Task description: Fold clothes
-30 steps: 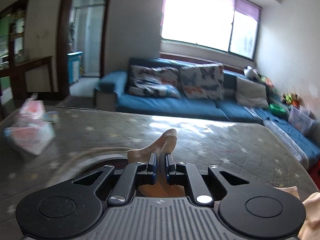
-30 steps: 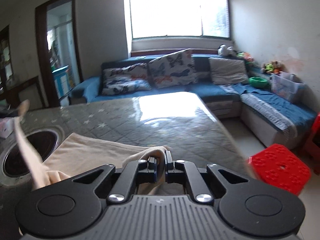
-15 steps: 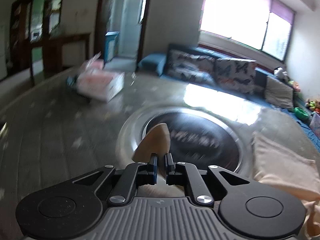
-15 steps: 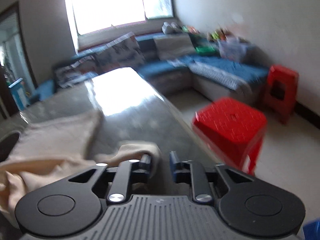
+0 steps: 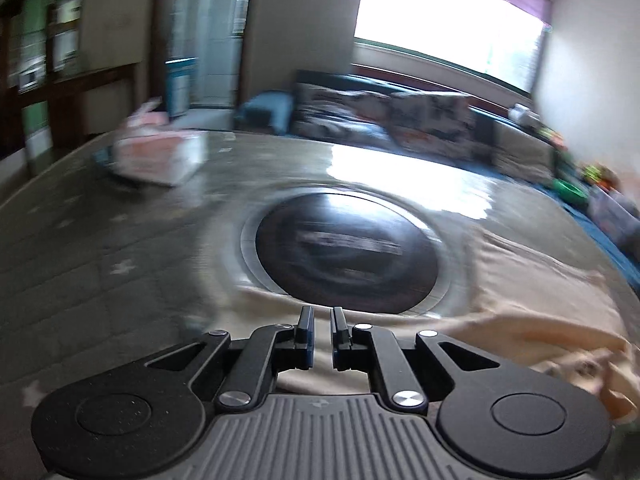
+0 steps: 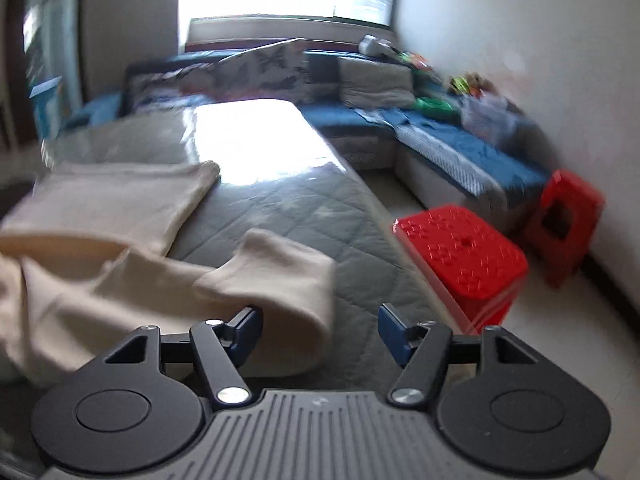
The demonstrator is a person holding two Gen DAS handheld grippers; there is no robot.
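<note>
- The left gripper is seen with its fingers drawn almost together, a narrow gap left between them; no cloth can be made out in that gap, so they are judged released rather than clamped.
- The right gripper is seen with its fingers spread wide and nothing held.
- The garment, a cream one, is spread on the counter; beneath and just ahead of the left fingers one edge of it is laid beside a dark round inset.
- Directly ahead of the right fingers, slightly to their left, a cuffed end is pointed toward the gripper, with the long axis run away and leftward toward the bulk.
- A flat, doubled part is lain farther back.
- The right gripper is judged the nearer to that loose end.
- The fold is judged partly made; how far along cannot be told, both views being blurred.
</note>
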